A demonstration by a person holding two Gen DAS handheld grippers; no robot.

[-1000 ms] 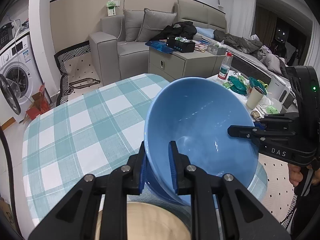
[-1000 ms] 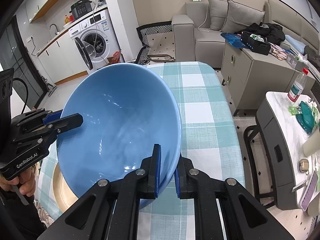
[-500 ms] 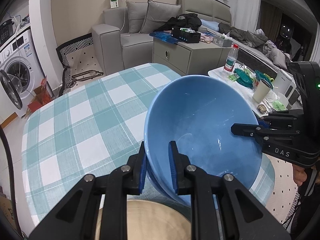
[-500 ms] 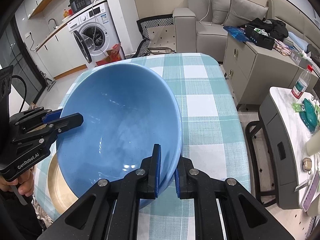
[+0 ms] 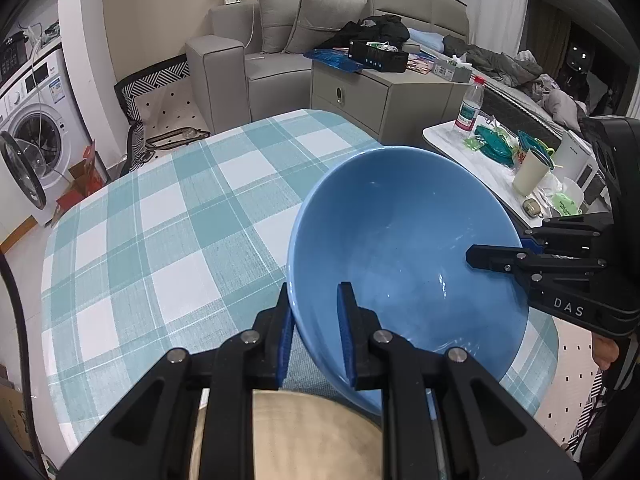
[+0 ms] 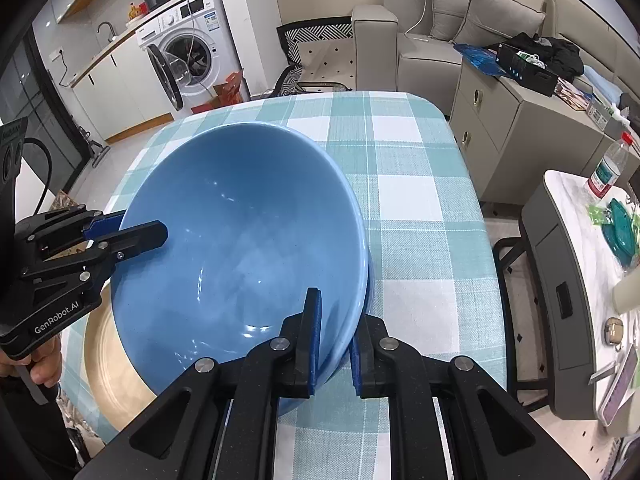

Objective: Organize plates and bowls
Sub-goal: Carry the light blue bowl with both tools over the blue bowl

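A large blue bowl (image 5: 400,248) (image 6: 240,248) hangs tilted over the near end of the checked table (image 5: 160,240) (image 6: 412,240). My left gripper (image 5: 316,320) is shut on the bowl's near rim, one pad inside and one outside. It also shows in the right wrist view as the left gripper (image 6: 132,232), clamping the bowl's left rim. My right gripper (image 6: 334,328) is shut on the opposite rim, and it appears in the left wrist view as the right gripper (image 5: 496,258). A tan plate (image 5: 300,432) (image 6: 108,360) lies on the table under the bowl, mostly hidden.
A low white side table (image 5: 444,136) with a water bottle (image 5: 470,104), a cup and green items stands to the right of the table. A grey cabinet (image 6: 520,120), a sofa (image 5: 260,60) and a washing machine (image 6: 192,48) stand beyond the table's far edge.
Both grippers have sunk a little with the bowl, so it hangs closer to the table and the tan plate. Both grips on the rim are unchanged.
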